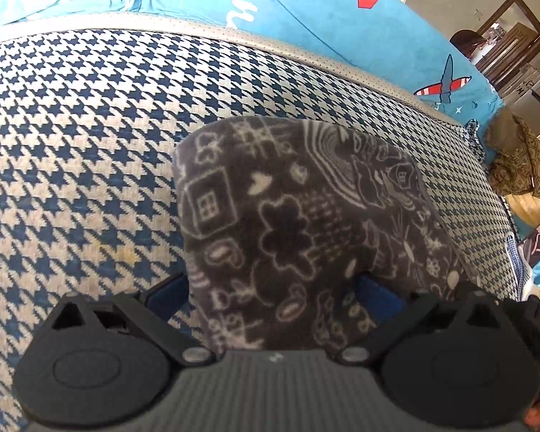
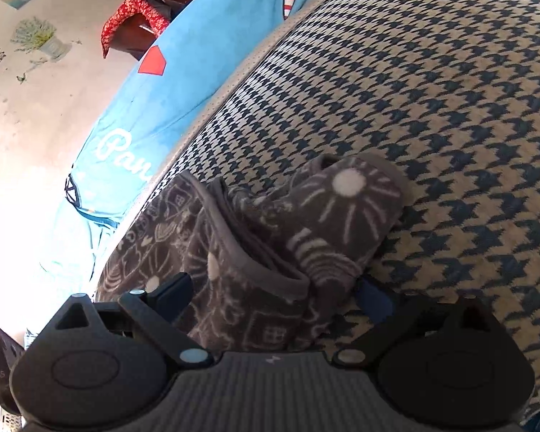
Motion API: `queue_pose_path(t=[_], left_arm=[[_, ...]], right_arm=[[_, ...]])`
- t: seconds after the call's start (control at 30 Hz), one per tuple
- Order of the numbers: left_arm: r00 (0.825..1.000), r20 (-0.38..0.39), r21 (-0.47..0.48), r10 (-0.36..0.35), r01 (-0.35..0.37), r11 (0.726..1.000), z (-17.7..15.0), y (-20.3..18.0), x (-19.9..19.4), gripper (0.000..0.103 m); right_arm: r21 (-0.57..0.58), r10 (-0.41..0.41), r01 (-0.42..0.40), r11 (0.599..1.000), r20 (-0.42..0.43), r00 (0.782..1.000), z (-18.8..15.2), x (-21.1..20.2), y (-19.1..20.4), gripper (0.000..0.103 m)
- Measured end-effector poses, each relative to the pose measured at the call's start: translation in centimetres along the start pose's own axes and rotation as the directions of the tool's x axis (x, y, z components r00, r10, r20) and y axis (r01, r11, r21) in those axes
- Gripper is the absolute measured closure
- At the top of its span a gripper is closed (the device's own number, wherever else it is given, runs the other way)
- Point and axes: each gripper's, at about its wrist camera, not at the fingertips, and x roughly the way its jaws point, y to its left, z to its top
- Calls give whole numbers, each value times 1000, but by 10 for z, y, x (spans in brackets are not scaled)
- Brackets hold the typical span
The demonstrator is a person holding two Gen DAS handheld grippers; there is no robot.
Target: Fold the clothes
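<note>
- Houndstooth bed cover [image 1: 90,136]: blue and cream weave; carries the work, with a blue printed sheet [image 1: 306,3] beyond its edge.
- Grey patterned garment [image 1: 288,208]: lies on the cover, partly folded; soft, light fleece, likely limp, so best taken at a hemmed edge.
- Left claw [image 1: 273,288]: fingers spread, garment between them.
- Right claw [image 2: 275,289]: fingers spread astride the layered hem.
- Writing: "Pan" on the sheet, partial; "DAS" on the left claw's housing.
</note>
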Motion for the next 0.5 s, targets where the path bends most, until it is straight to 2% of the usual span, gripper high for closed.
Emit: queue_pose_path(t=[0.17,0.4,0.5], left_arm=[[1000,-7,-4,-29,29,1000,5,-2,6,0],[1000,-15,9,-22,22,1000,5,-5,13,0],[1000,-16,5,-25,25,1000,6,-5,14,0]], right_arm=[[-52,-6,6,999,-5,1000,0,6,7,2],[-70,30,-31,997,-7,1000,-1,13,12,5],[-92,22,-22,995,-7,1000,-2,17,17,6]])
